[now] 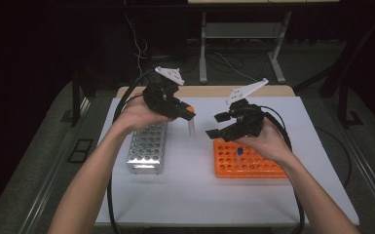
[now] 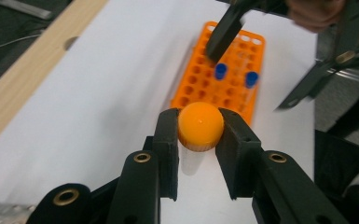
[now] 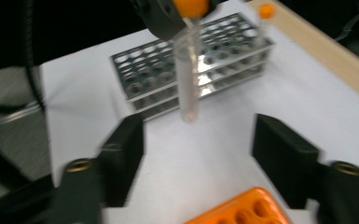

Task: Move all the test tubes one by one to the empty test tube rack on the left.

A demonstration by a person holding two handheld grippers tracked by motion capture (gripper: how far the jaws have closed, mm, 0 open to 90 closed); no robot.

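Left tongs [image 2: 200, 128]: we have them clamped on the orange cap of a clear tube, one jaw on each side of the cap; in the high view they sit at about 11 o'clock from the bench centre.

Orange-capped tube [image 3: 187, 70]: it hangs upright below the left tongs, in the air over the white bench [image 1: 190, 180], between the two racks. We judge the grip on the cap is chosen so the glassy body stays free to drop into a hole.

Right tongs [image 3: 198, 154]: we hold them spread wide and empty, jaws facing the hanging tube, over the 12 o'clock end of the orange rack. To us this looks like waiting to receive the tube or steady it.

Orange rack [image 1: 246, 161]: it lies on the bench toward 3 o'clock, under our right hand [image 1: 268, 141], and carries blue-capped tubes [image 2: 220, 71] in its holes; two blue caps are plain in the left gripper view.

Metal rack [image 1: 147, 146]: it lies toward 9 o'clock, just below our left hand [image 1: 136, 114]; the right gripper view shows another orange-capped tube standing at its far end.

Step in hand: we judge the tube is in transit between the racks; which way, we cannot tell.

Writing: we read no brand, label or printing on the tube, caps or racks.
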